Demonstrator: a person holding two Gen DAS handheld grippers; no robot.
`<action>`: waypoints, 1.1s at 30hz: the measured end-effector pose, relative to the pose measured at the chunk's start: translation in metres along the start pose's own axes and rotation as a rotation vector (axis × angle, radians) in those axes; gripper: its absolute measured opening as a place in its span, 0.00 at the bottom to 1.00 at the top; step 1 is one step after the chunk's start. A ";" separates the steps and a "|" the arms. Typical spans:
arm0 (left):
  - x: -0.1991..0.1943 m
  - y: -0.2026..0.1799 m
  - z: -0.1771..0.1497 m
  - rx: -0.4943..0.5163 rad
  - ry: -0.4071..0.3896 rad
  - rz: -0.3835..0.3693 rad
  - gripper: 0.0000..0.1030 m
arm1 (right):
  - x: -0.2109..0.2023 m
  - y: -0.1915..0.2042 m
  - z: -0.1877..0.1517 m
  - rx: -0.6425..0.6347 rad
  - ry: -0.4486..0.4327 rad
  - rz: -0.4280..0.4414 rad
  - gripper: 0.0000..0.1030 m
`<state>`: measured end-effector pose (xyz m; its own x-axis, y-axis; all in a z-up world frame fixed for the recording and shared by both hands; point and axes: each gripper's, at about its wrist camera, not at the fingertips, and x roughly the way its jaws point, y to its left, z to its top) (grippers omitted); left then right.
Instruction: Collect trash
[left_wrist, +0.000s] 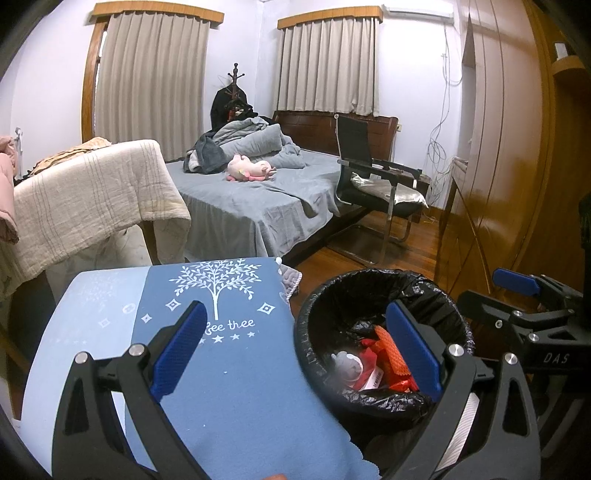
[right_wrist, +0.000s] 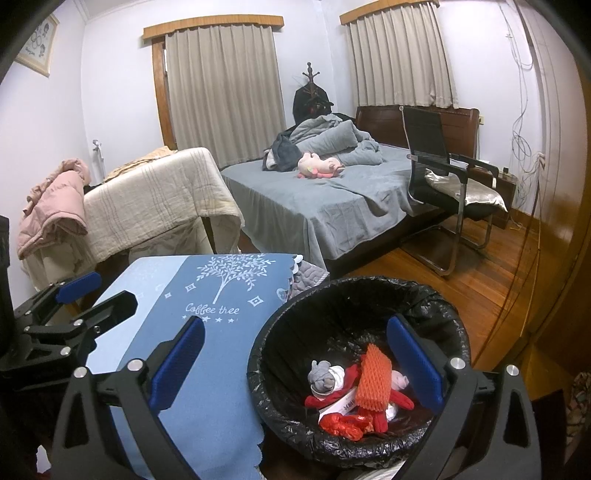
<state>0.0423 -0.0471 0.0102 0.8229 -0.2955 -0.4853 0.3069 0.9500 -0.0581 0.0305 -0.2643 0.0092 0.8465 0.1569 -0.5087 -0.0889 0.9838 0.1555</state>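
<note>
Blue-padded right hand-held gripper (right_wrist: 295, 363) gapes wide, empty, over the bin (right_wrist: 454, 325).

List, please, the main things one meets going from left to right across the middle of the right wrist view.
pink jacket → beige blanket → grey bed → pink plush toy → black chair
</note>
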 end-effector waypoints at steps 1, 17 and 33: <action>0.000 0.000 0.000 0.000 0.000 0.001 0.92 | 0.000 0.000 0.000 0.000 0.000 -0.001 0.94; 0.001 -0.001 0.000 -0.001 0.002 0.000 0.92 | -0.001 0.000 0.001 0.000 0.001 -0.001 0.94; 0.001 0.000 0.000 0.000 0.003 0.000 0.92 | 0.000 0.001 0.001 -0.001 0.000 -0.001 0.94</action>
<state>0.0432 -0.0479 0.0102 0.8217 -0.2952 -0.4876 0.3069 0.9500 -0.0579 0.0309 -0.2636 0.0105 0.8466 0.1560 -0.5088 -0.0887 0.9841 0.1541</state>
